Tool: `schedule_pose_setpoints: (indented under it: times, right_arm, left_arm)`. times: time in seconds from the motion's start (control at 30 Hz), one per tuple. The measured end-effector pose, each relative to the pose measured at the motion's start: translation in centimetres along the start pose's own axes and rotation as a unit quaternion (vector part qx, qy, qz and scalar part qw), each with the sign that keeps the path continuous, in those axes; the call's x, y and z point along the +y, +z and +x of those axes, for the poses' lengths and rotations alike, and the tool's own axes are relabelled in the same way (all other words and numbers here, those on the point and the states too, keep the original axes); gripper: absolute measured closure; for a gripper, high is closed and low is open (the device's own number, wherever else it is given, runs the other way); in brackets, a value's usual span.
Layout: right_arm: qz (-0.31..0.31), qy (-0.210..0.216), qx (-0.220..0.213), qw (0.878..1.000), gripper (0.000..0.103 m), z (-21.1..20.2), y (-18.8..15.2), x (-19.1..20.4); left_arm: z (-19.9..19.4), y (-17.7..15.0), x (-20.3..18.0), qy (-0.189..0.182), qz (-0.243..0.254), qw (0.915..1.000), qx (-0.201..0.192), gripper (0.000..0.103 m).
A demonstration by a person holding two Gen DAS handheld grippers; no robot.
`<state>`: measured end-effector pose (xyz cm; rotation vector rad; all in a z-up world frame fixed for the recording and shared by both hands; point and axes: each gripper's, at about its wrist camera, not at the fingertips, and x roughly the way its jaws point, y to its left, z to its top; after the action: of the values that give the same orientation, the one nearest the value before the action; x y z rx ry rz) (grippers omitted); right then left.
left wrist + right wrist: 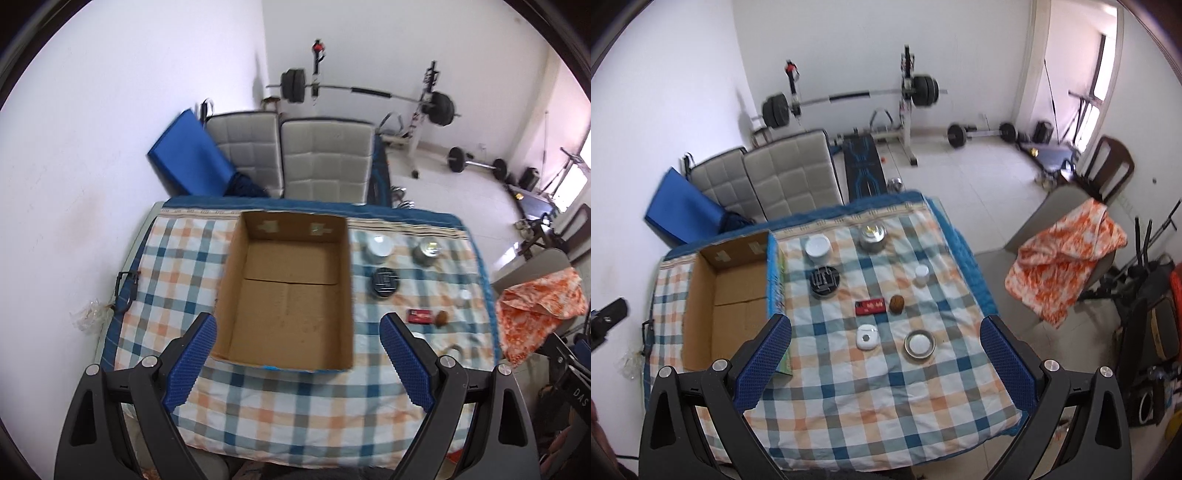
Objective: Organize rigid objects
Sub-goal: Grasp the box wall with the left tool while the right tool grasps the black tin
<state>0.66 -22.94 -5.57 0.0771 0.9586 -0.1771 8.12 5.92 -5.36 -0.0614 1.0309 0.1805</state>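
Both claws hang above the near edge of a checked tablecloth (886, 406), each tilted steeply down, and neither holds anything. The left gripper (299, 354) has its blue pads spread wide, and the open cardboard box (291, 291) lies straight ahead of it and just below, its near wall sitting between the two fingertips in this view; the box looks bare inside. The right gripper (886, 354) is likewise spread wide with nothing between its pads. The loose things lie ahead of this claw: closest is a white rounded case (866, 336) slightly left of its centre line and a shallow metal-rimmed dish (919, 344) slightly right of it. Further ahead sit a red flat packet (870, 306), whose long axis runs crosswise to the fingers, and a brown walnut-like lump (897, 304) beside it. Beyond them are a black round tin (824, 281), a small white cap (922, 274), a white lidded jar (818, 246) and a glass jar (873, 236). The box stands off to the left of the right claw, its long side running away from it. Judging by this layout, the right hand is the nearer one for any pick, and the carry would go leftward into the box.
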Motion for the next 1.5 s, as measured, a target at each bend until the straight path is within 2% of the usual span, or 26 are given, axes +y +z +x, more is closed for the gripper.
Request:
schedule_pose_setpoints:
  times: [0.1,0.23,0.37,0.43,0.47,0.67,0.87,0.93,1.0,1.07,1.2,1.23,1.33,1.37,1.5]
  right_arm:
    - [0.006,-0.005,0.040,0.999,0.000,4.6,0.5,-0.1]
    - [0.004,-0.018,0.092,0.996,0.000,11.0,0.2,0.1]
    - [0.003,-0.031,0.139,0.990,0.000,16.6,-1.1,0.6]
    - [0.012,-0.029,0.163,0.986,0.000,18.7,-2.0,0.6]
    - [0.016,-0.029,0.177,0.984,0.000,20.1,-2.7,0.8]
    - [0.009,-0.033,0.233,0.972,0.000,23.9,-5.9,2.2]
    - [-0.003,-0.034,0.254,0.967,0.000,25.6,-7.3,3.9]
    - [-0.004,-0.034,0.256,0.966,0.000,25.9,-7.4,4.3]
    - [-0.005,-0.035,0.258,0.966,0.000,26.2,-7.5,4.7]
    - [-0.006,-0.034,0.256,0.966,0.000,26.5,-7.5,5.1]
    - [-0.007,-0.035,0.253,0.967,0.000,27.2,-7.4,5.7]
    - [-0.006,-0.034,0.254,0.967,0.000,27.6,-7.4,5.9]
    - [0.002,-0.027,0.252,0.967,0.000,28.4,-7.1,6.1]
    - [0.005,-0.022,0.251,0.968,0.000,28.6,-6.9,6.3]
    - [0.024,0.001,0.244,0.969,0.000,29.5,-5.7,6.8]
  left_arm:
    - [4.4,0.8,2.2,0.000,-0.005,0.9991,0.042,0.013]
    - [9.9,0.7,4.5,0.036,0.007,0.9956,0.086,0.013]
    - [16.0,-0.2,7.3,0.038,-0.005,0.9886,0.146,0.013]
    - [18.7,-0.6,8.3,0.020,-0.009,0.9845,0.174,0.013]
    - [20.1,-1.0,8.9,0.023,-0.012,0.9821,0.186,0.013]
    - [25.8,-3.2,11.6,0.040,-0.010,0.9709,0.236,0.013]
    - [29.9,-4.8,13.2,0.033,-0.002,0.9617,0.272,0.015]
    - [30.8,-5.2,13.5,0.019,-0.005,0.9592,0.282,0.022]
    - [31.6,-5.7,13.6,0.016,0.001,0.9567,0.291,0.035]
    - [32.5,-6.3,13.6,0.006,0.011,0.9536,0.301,0.044]
    - [34.2,-7.5,13.4,-0.004,0.028,0.9465,0.321,0.072]
    - [34.4,-7.8,13.3,-0.007,0.031,0.9455,0.324,0.075]
    - [35.0,-8.2,13.8,0.002,0.040,0.9474,0.317,0.087]
    - [35.1,-8.3,14.2,0.005,0.040,0.9485,0.314,0.095]
    - [35.6,-8.4,15.7,-0.006,0.030,0.9502,0.310,0.098]
